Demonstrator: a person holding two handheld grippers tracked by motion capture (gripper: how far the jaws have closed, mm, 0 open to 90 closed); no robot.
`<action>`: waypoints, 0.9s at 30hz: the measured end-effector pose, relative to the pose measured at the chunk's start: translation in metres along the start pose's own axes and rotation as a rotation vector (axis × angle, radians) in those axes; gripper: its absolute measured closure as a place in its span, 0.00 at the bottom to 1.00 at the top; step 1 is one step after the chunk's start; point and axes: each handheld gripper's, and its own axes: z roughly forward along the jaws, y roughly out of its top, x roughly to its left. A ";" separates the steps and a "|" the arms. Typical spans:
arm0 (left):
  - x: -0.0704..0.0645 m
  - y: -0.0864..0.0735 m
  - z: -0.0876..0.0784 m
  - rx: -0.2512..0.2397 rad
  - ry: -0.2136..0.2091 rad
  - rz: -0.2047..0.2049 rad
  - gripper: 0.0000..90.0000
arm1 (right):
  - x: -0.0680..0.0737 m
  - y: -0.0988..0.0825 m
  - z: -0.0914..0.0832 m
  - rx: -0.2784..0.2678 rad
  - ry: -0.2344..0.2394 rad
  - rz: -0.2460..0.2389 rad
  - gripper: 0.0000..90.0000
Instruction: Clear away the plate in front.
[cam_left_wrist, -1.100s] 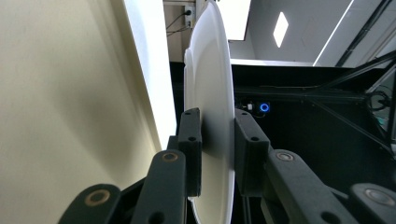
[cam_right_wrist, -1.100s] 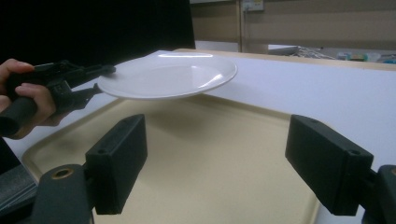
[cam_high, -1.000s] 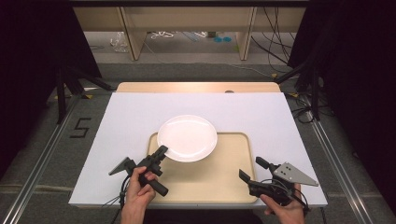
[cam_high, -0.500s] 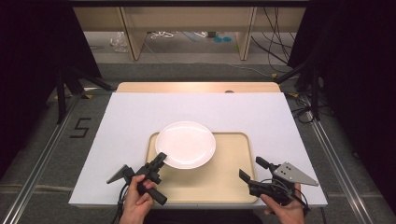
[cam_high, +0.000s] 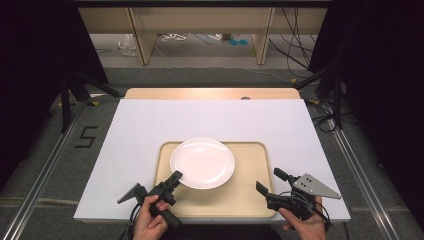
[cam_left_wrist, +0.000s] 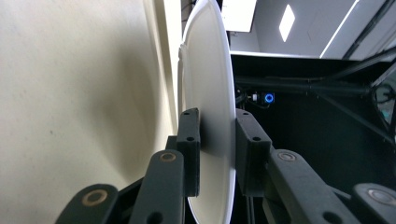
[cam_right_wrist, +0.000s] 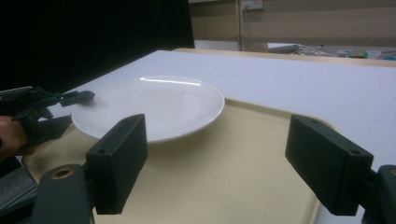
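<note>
A white plate (cam_high: 202, 162) sits on a beige tray (cam_high: 250, 195) at lower centre of the high view, its lower-left rim clamped between the jaws of the left hand-held gripper (cam_high: 175, 177). At lower right, the right hand-held gripper (cam_high: 267, 182) rests apart with jaws wide and nothing between them, over the tray's corner on the white-covered bench (cam_high: 150, 125).

Both grippers matte black, screw-dotted blocky jaws, brass pivot pins; right gripper (cam_high: 267, 186) carries a grey three-cornered plate, left gripper (cam_high: 176, 177) likewise.
</note>
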 end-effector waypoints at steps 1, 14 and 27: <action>0.000 -0.001 -0.001 0.003 0.006 0.002 0.82 | 0.000 0.000 0.000 -0.001 0.000 0.001 0.24; -0.004 -0.016 -0.008 0.021 0.029 0.053 0.81 | 0.000 0.000 0.001 -0.001 0.003 -0.006 0.24; -0.001 -0.023 -0.011 0.024 0.081 0.132 0.83 | 0.000 0.000 0.001 0.017 0.003 0.001 0.24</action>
